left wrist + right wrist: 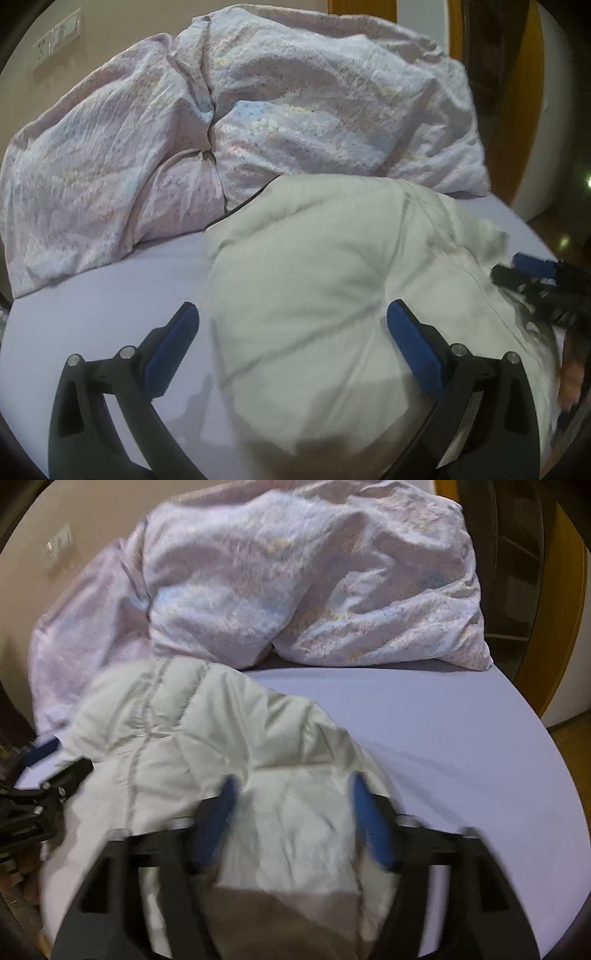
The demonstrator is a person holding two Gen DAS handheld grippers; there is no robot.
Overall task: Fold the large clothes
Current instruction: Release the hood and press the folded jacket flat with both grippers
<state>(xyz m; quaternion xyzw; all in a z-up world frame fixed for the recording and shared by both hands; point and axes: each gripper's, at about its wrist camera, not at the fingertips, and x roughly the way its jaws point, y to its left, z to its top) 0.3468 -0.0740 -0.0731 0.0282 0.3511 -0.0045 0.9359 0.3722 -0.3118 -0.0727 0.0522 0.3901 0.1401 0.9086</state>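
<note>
A pale off-white puffy quilted jacket [314, 288] lies bunched on the lavender bed sheet [110, 295]. My left gripper [291, 317] is open, its blue-padded fingers [173, 347] wide apart over the jacket's left edge; the right finger rests against the fabric. In the right wrist view the jacket [192, 746] lies on the sheet [443, 746], and my right gripper [293, 794] is open with both blue fingers [369, 823] astride a fold of the jacket, motion-blurred. The right gripper shows at the left view's right edge [535, 280]; the left gripper shows at the right view's left edge [40, 775].
A crumpled floral pink-and-blue duvet [221, 122] is heaped along the far side of the bed, also in the right wrist view [295, 579]. A beige wall with a switch panel [57, 38] is behind. A wooden door frame [528, 96] stands at the right, floor beyond.
</note>
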